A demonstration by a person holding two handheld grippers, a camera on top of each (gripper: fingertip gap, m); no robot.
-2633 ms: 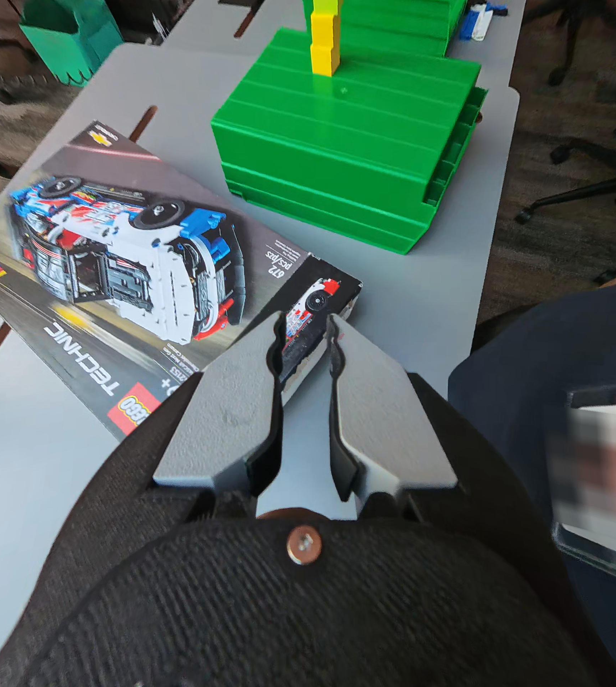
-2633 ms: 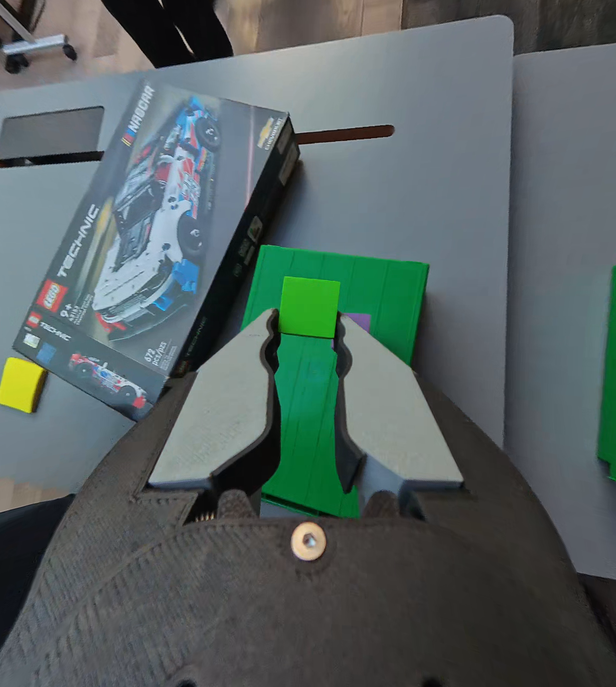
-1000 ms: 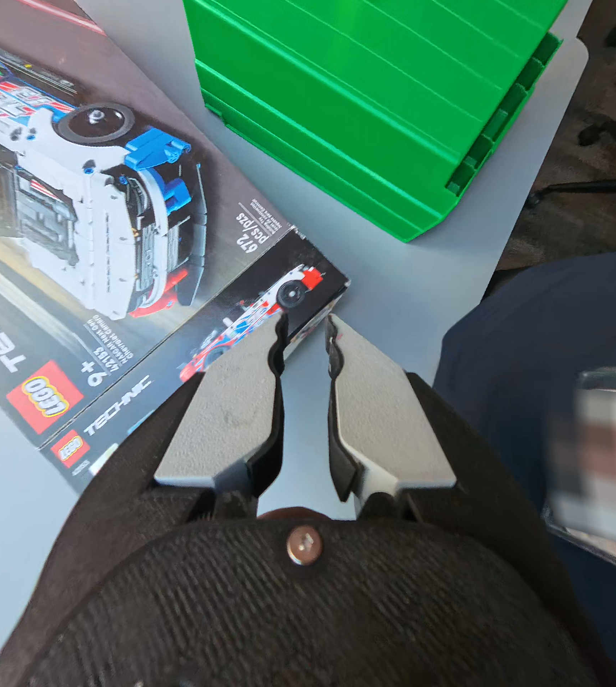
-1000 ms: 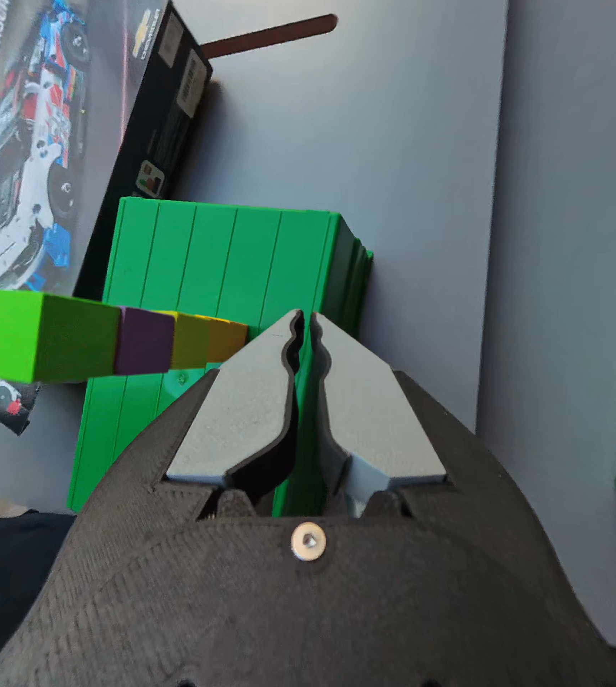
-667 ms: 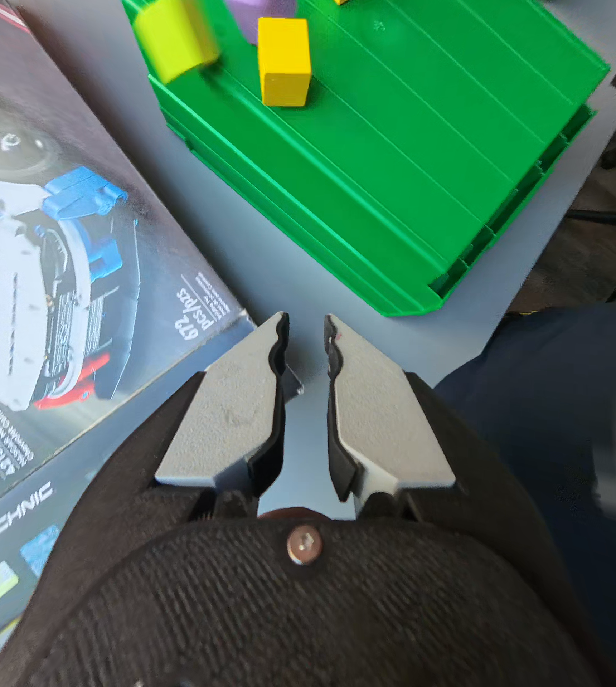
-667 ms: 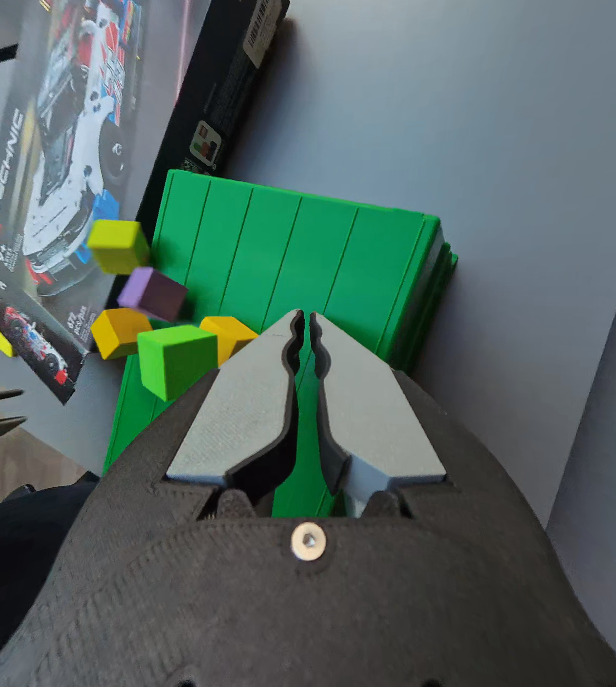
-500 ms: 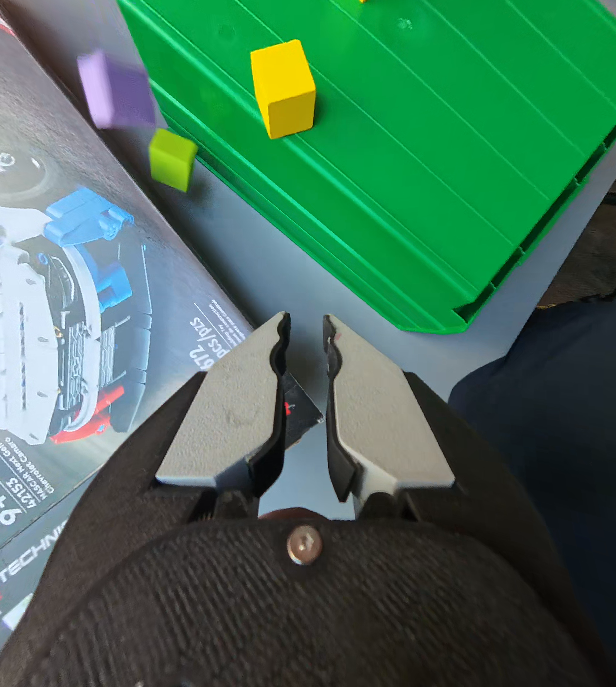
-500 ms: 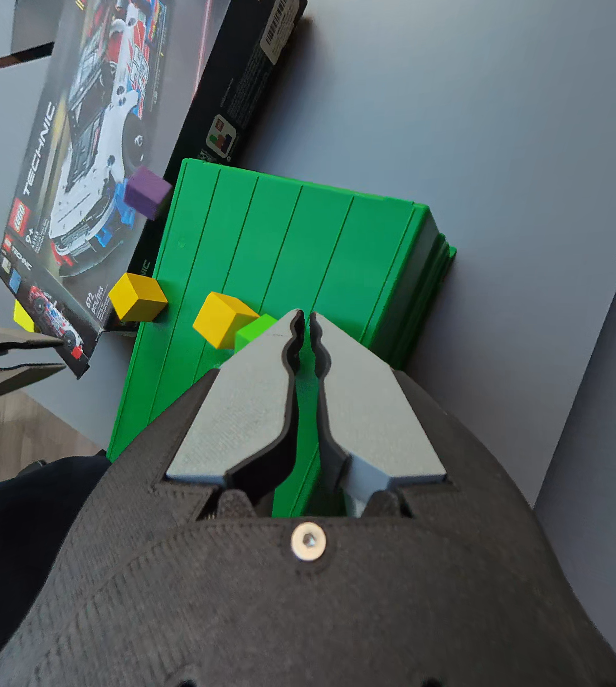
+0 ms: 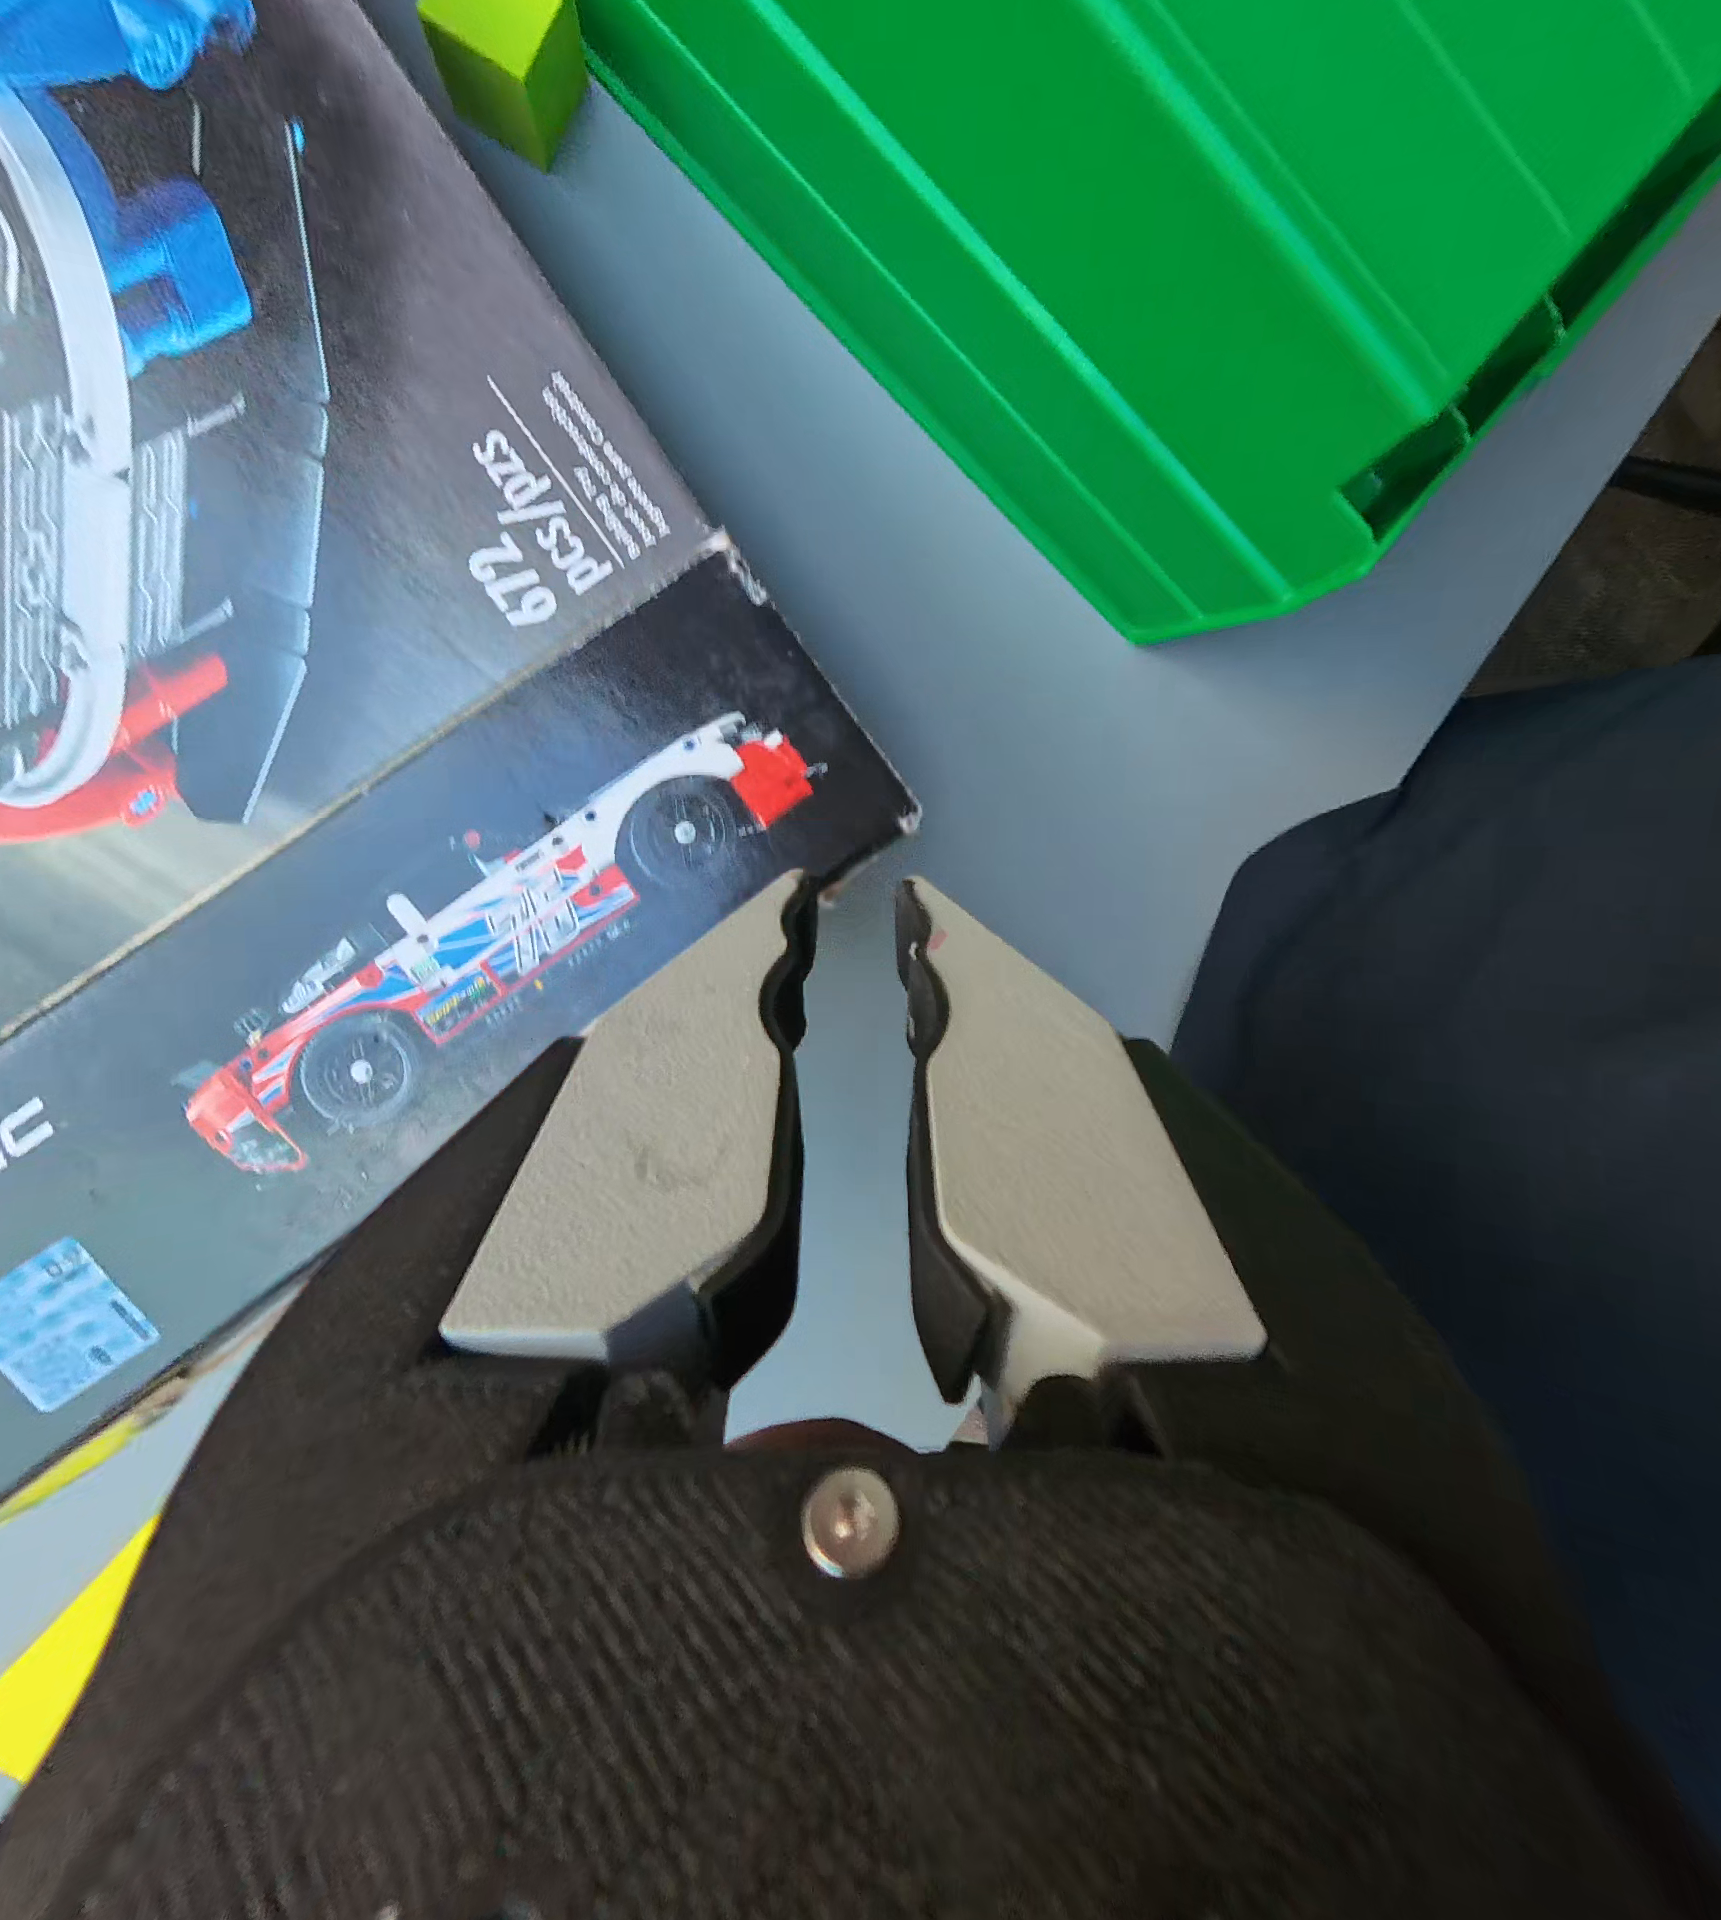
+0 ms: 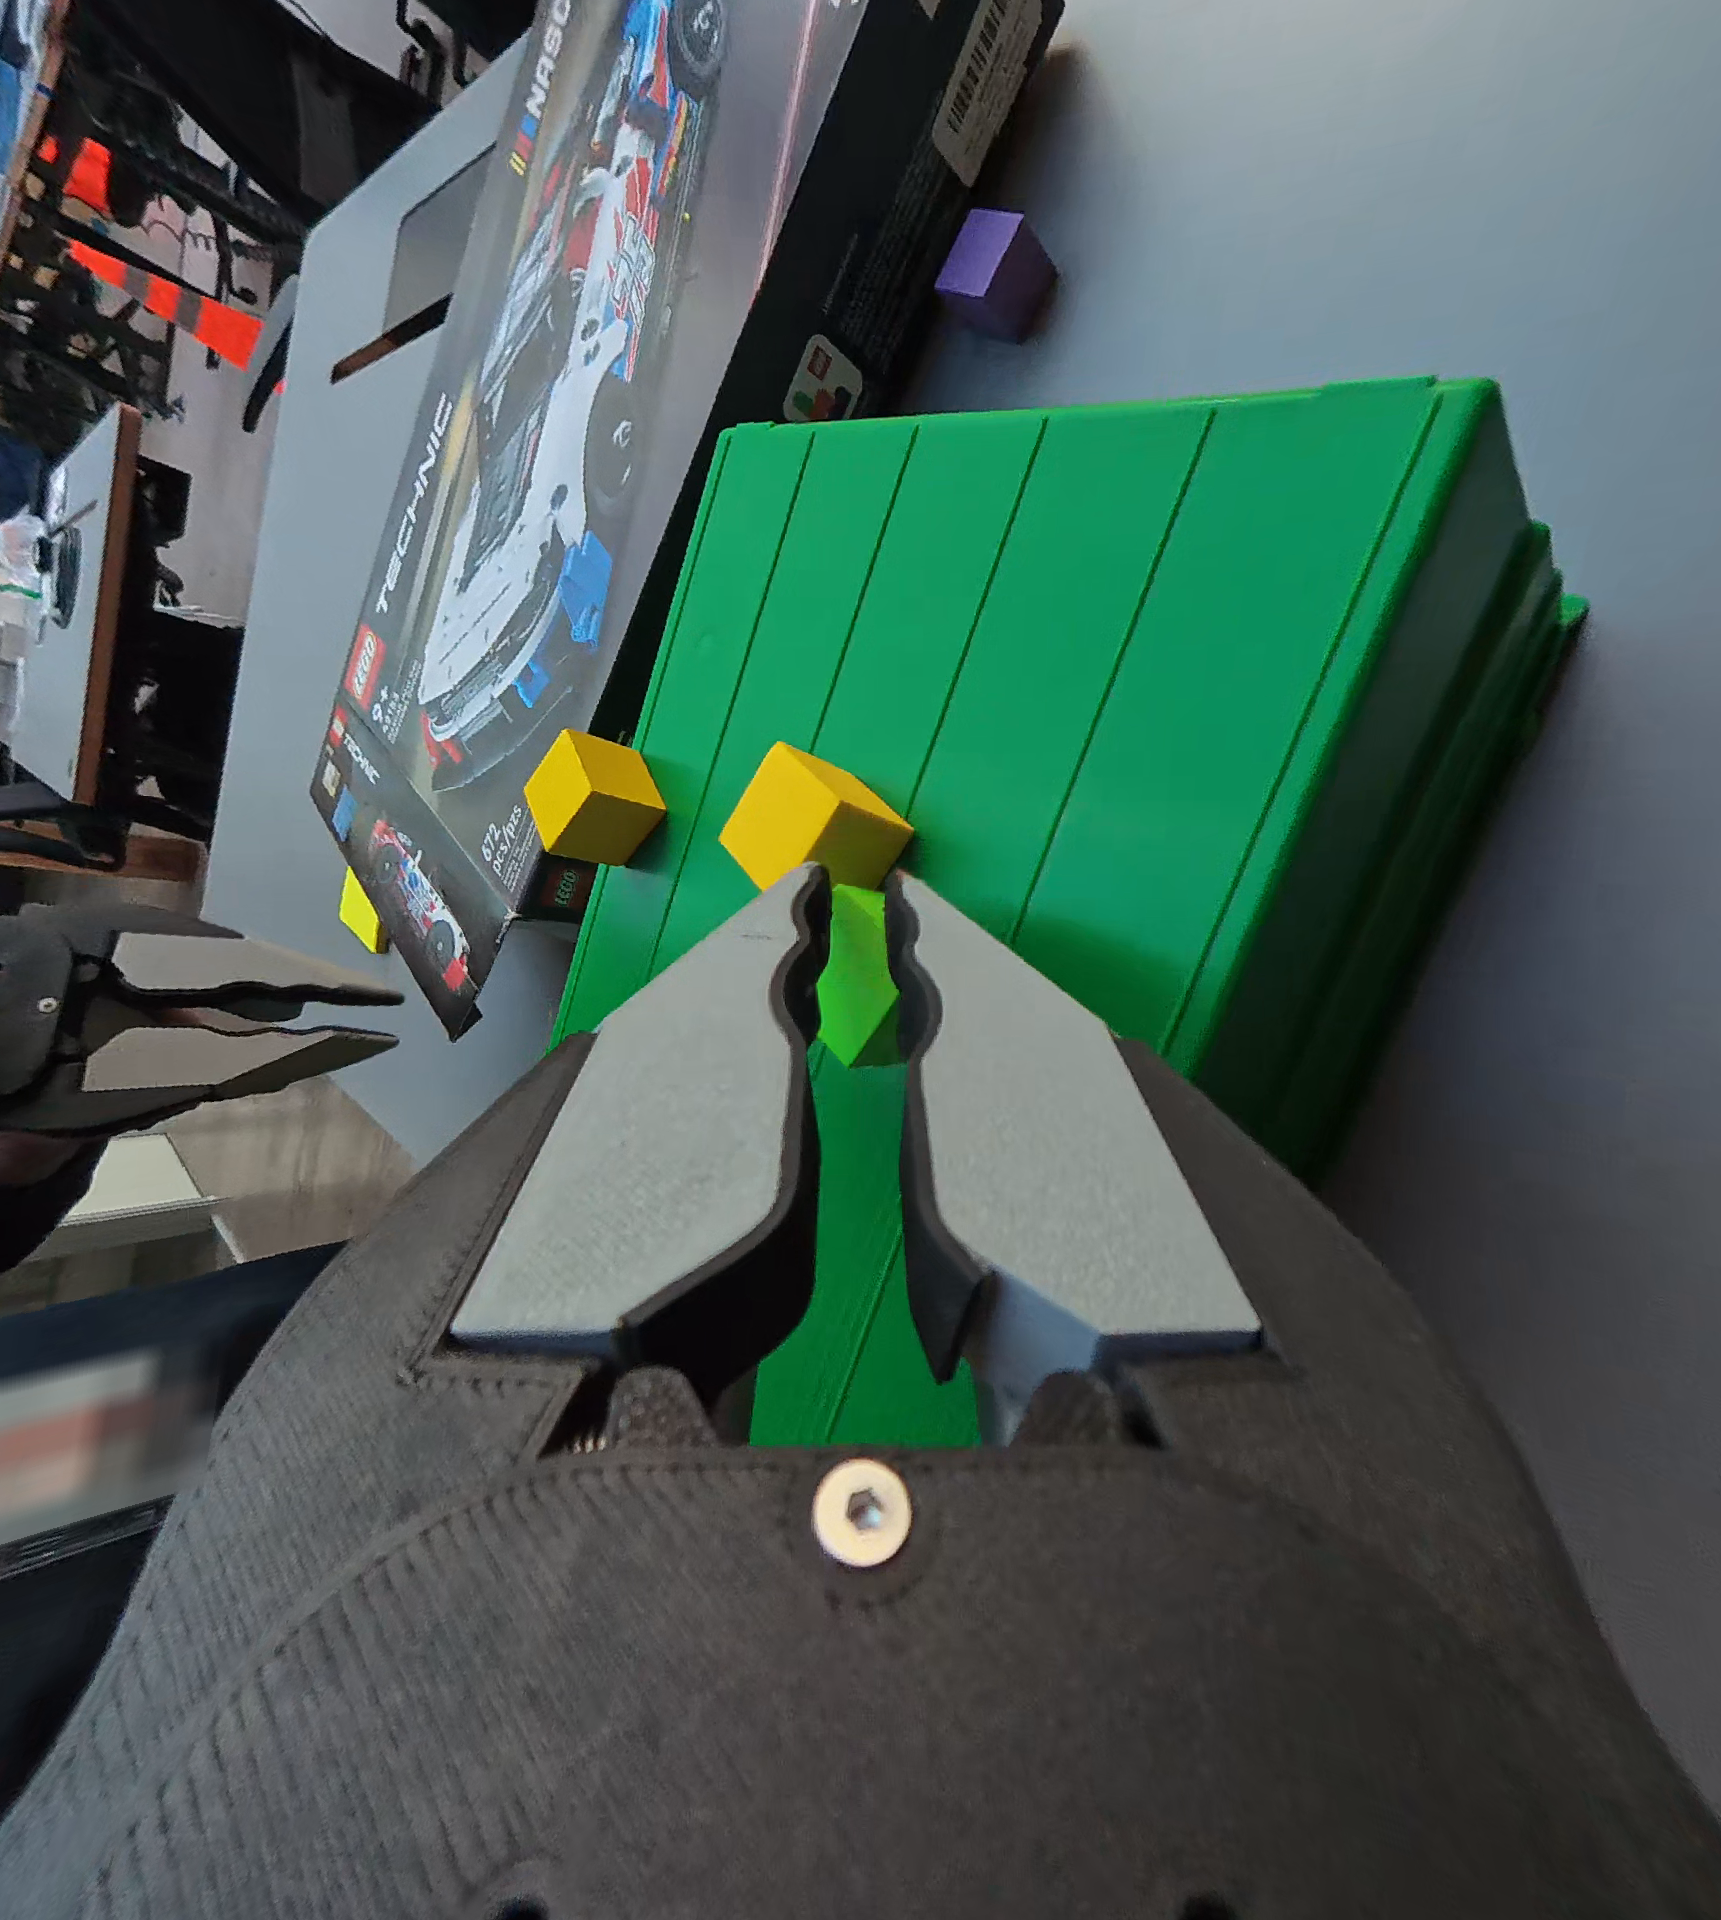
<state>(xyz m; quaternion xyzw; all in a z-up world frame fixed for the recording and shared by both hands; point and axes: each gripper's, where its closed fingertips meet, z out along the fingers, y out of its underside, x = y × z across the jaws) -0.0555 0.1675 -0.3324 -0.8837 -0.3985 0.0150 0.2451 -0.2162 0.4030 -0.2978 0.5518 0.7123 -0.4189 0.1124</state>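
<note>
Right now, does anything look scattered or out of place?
Yes. Small cubes lie strewn: two yellow ones and a light green one on the upturned green bin, a purple cube on the table beside the toy car box, another yellow block by its corner.

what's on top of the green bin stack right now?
On the green bin stack: two yellow cubes, one at its left edge, and a light green cube seen between the right gripper fingers. The gripper covers the stack's near end.
</note>
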